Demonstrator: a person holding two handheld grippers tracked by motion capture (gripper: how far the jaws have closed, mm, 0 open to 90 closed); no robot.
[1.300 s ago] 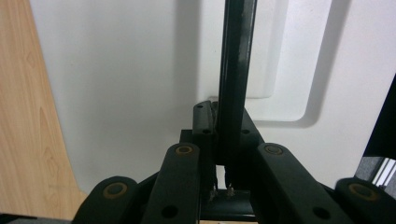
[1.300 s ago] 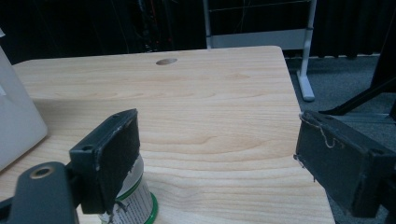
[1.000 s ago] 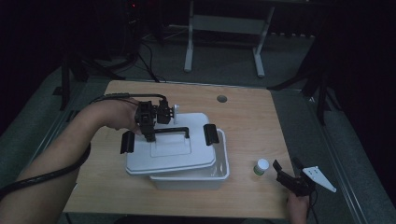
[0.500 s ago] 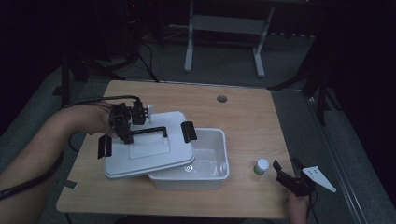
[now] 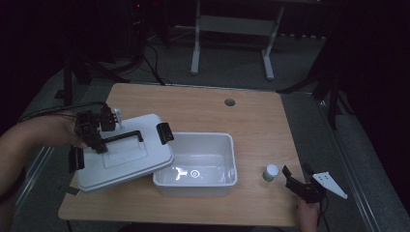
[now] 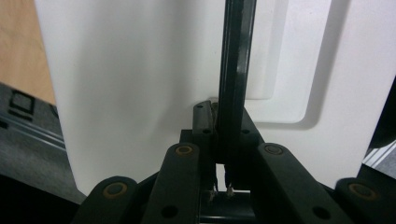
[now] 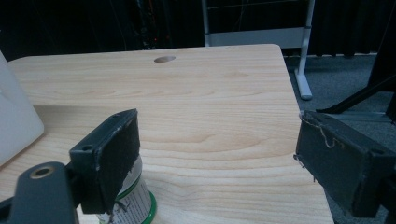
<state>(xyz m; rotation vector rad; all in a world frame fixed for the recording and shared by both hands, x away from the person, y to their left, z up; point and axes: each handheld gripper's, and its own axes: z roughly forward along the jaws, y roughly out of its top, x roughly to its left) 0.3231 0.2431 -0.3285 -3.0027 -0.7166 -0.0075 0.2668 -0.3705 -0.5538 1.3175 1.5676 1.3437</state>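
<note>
A white box lid [image 5: 126,162] with a black carry handle [image 5: 121,139] hangs tilted over the table's left side, its right edge over the left rim of the open white box [image 5: 196,187]. My left gripper [image 5: 98,139] is shut on that handle; in the left gripper view the handle bar [image 6: 232,70] runs up between the closed jaws of this gripper [image 6: 217,122], against the lid [image 6: 140,93]. My right gripper [image 5: 296,178] stands open at the table's front right, next to a small white-capped bottle [image 5: 270,172]. In the right gripper view the bottle [image 7: 135,201] sits behind the left jaw of the open gripper [image 7: 219,158].
The wooden table [image 5: 251,125] has a round cable hole [image 5: 229,102] near its far edge. Black latches [image 5: 164,132] hang at the lid's ends. The box's inside looks bare and shiny. A metal frame [image 5: 232,24] stands on the floor beyond the table.
My left gripper has carried the lid leftward off the box, which now lies open. The right gripper and the bottle have kept still.
</note>
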